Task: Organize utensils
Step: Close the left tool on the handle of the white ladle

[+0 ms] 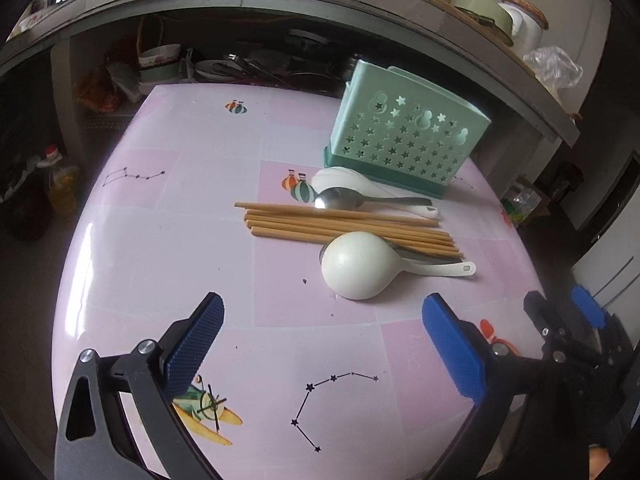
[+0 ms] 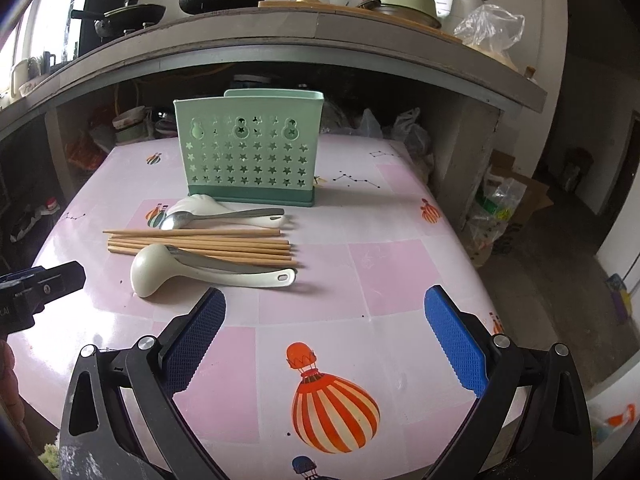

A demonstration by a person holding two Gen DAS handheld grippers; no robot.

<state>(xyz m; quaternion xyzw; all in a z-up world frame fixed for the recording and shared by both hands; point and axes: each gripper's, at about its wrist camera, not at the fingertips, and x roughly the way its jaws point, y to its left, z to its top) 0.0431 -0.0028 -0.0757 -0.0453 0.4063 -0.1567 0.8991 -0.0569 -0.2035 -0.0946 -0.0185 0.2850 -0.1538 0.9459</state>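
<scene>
Both the left gripper [image 1: 322, 344] and right gripper [image 2: 324, 340], spread empty, face the white ladle [image 2: 192, 270] (handle crosswise, nearer the left) before the green utensil holder [image 2: 250, 152].

— Left gripper [image 1: 322, 354]: black frame, two blue pads [image 1: 194, 350] with a fine knurled grid, round silver screws [image 1: 146, 347] at the linkage joints.

— Same build on the right gripper [image 2: 326, 340]: black angular arms with triangular cut-outs [image 2: 82, 406], blue ribbed pads [image 2: 456, 344], shiny screw heads [image 2: 500, 341] on each pivot.

— Seen from the left camera, more of the right one: black body, small screws, blue fingertip pads [image 1: 586, 306].

— And from the right camera, a black block of the left one [image 2: 44, 290] with faint white lettering, too small to read.

— Bare hand [image 2: 8, 384] at the frame edge; no sleeve visible.
</scene>
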